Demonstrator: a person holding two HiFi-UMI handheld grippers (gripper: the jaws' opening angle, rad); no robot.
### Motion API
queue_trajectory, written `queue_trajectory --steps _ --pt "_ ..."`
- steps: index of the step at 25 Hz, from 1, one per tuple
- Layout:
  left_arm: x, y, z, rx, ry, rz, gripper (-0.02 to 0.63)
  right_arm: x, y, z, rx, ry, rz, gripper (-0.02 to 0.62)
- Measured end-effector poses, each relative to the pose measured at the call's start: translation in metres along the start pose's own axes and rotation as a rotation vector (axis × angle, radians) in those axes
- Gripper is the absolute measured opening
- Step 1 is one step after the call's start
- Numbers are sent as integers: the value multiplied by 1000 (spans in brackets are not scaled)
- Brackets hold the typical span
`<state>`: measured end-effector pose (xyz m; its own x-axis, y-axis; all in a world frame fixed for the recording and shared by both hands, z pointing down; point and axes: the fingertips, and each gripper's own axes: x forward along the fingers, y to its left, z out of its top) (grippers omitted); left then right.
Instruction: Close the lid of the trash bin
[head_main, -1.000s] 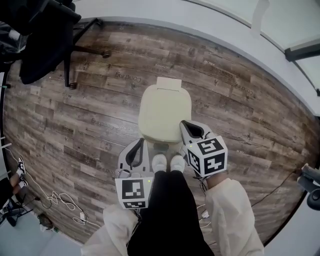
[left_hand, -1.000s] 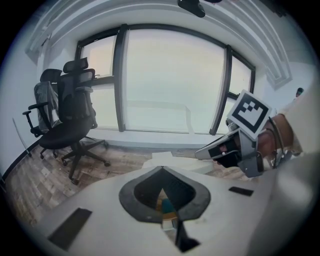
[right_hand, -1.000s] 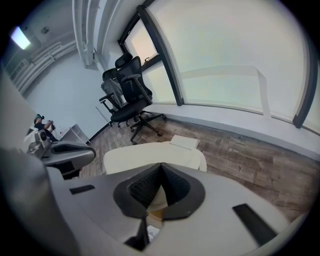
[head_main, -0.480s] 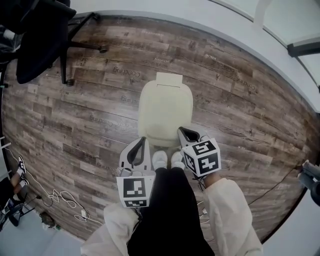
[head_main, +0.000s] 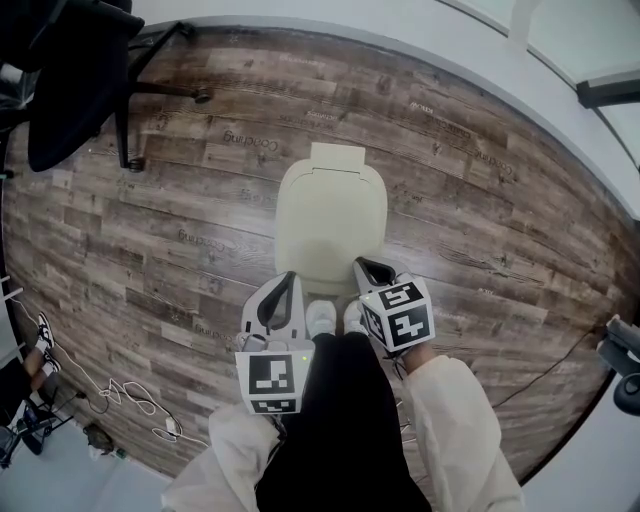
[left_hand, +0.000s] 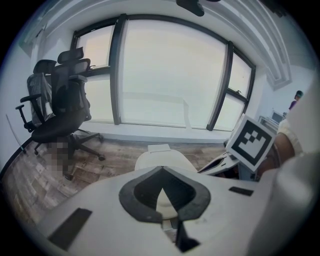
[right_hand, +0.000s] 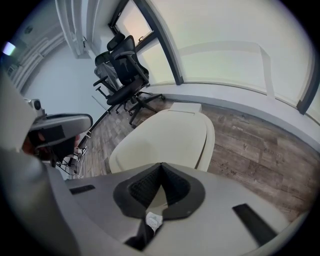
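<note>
Wood-plank floor (head_main: 480, 250) under everything. Black office chair (head_main: 70, 90) well off to the left and ahead of the left hand-held gripper (head_main: 289, 277); white cables (head_main: 130, 400) on the floor to its left, behind its tips. Left hand-held gripper: jaws closed tip to tip, nothing between them, held just short of the bin's near left corner, not touching it as far as the head view shows. Cream trash bin (head_main: 330, 225) stands on the floor straight ahead, between the two hand-held grippers' lines, lid (head_main: 332, 210) down flat and closed, hinge tab (head_main: 337, 157) on the far side. White shoes (head_main: 320, 320) just behind the bin, between the two hand-held grippers. Right hand-held gripper (head_main: 361, 264): jaws also closed and empty, tips near the bin's near right corner; contact can't be told. Its marker cube (head_main: 397, 315) tilts toward the camera. Cream sleeves (head_main: 455, 420) behind both.
</note>
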<state>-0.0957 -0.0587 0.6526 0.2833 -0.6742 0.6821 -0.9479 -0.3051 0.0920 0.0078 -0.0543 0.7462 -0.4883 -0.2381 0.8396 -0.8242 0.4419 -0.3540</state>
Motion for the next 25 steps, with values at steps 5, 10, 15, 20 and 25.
queue_trajectory --steps 5,10,15,20,25 --pt "1 2 -5 -7 11 -4 8 10 -3 -7 1 23 -16 23" --pt "4 7 -8 -12 18 0 8 20 -6 -14 -3 50 -31 23" --pt "5 12 -11 -15 30 -2 8 26 -9 -16 -19 63 -46 23" --pt "13 14 -27 -11 76 -14 8 29 -9 -19 -17 76 -61 24" --pt "32 11 -60 6 152 -28 8 31 -9 -18 -19 70 -61 25"
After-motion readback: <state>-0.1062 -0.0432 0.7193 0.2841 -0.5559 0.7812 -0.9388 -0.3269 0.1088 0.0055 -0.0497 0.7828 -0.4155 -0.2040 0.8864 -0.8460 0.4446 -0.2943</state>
